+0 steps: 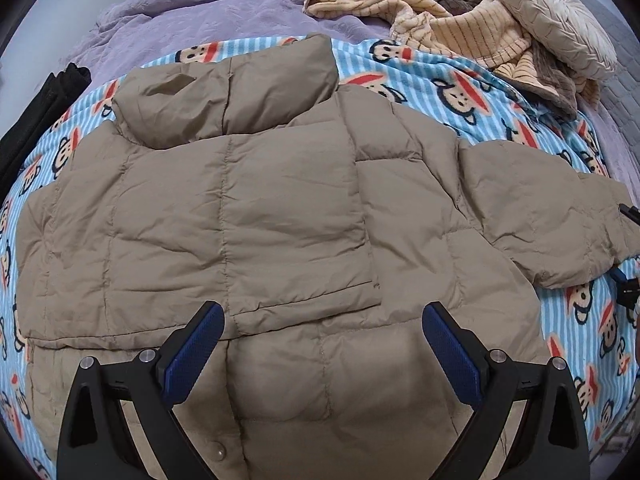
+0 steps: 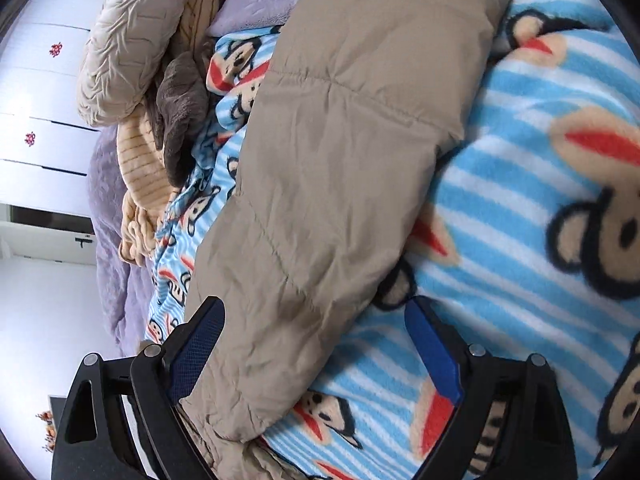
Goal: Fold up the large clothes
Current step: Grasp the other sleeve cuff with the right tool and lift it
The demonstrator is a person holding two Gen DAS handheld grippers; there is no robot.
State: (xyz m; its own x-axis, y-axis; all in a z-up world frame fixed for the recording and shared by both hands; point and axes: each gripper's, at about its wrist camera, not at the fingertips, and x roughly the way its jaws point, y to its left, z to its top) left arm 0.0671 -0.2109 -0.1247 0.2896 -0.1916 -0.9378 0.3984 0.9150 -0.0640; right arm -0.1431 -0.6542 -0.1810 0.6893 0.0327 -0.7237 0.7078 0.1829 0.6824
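A tan puffer jacket [image 1: 288, 208] lies spread flat on a blue striped monkey blanket [image 1: 472, 92]. One sleeve is folded across its body, and the other sleeve [image 1: 540, 208] stretches out to the right. My left gripper [image 1: 323, 308] hovers open over the jacket's lower body with nothing between its blue pads [image 1: 196, 356]. In the right wrist view the outstretched sleeve [image 2: 340, 168] runs up the frame. My right gripper [image 2: 314, 308] is open around the sleeve's cuff end. The left pad [image 2: 192, 352] sits at the sleeve's edge and the right pad [image 2: 432, 356] is over the blanket [image 2: 540, 184].
A purple quilt [image 1: 208, 12] covers the bed beyond the blanket. A beige striped garment [image 1: 460, 28], a brown cloth and a quilted cushion [image 1: 552, 16] are piled at the far right. A black garment [image 1: 44, 108] lies at the left edge. White cabinet doors [image 2: 44, 92] stand beside the bed.
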